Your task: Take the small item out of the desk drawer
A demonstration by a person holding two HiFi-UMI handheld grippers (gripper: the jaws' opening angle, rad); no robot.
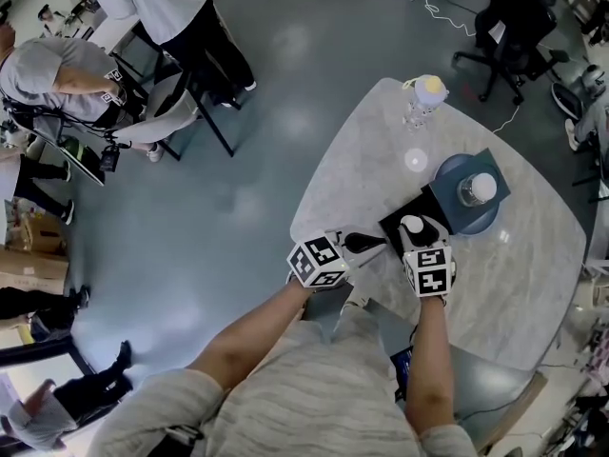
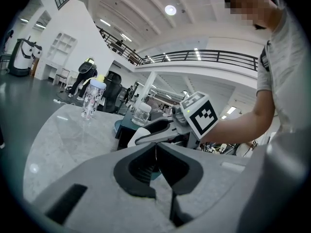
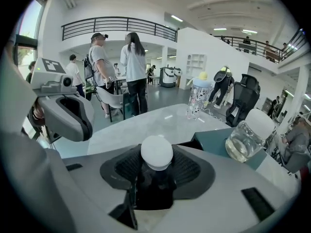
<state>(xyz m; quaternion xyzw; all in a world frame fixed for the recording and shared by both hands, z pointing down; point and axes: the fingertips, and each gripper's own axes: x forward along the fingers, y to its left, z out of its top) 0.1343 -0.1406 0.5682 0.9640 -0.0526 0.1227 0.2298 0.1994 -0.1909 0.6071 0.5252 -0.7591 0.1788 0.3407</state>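
right gripper (image 3: 156, 168): pinched on a small dark bottle with a round white cap (image 3: 156, 152). The pads press its body from both sides and the cap stands clear above the jaws.
small dark bottle: held in the right gripper's jaws. In the head view its white cap shows over the black drawer (image 1: 423, 219), at 12 o'clock of the marker cube. Whether it touches the drawer floor cannot be told.
left gripper (image 2: 156, 152): jaws pressed together, tips meeting, nothing between them. In the head view it lies just beside the right gripper, at its 9 o'clock, with its tips pointing toward 3 o'clock at the drawer's near corner.
black drawer: open and shallow, standing out from the teal drawer unit (image 1: 455, 215) on that unit's 8 o'clock side.
teal drawer unit: low and box-like. It carries a clear glass jar with a white lid (image 1: 477, 188) on its top, at 1 o'clock of the right gripper.
patterned clear bottle with a yellow top (image 1: 425, 99): upright near the far table edge, at 12 o'clock, well apart from the drawer unit.
grey-white marbled table with rounded corners (image 1: 519, 284): bears the unit and the bottle.
people (image 1: 152, 27): gathered on the grey floor at 10 o'clock, well apart from the table.
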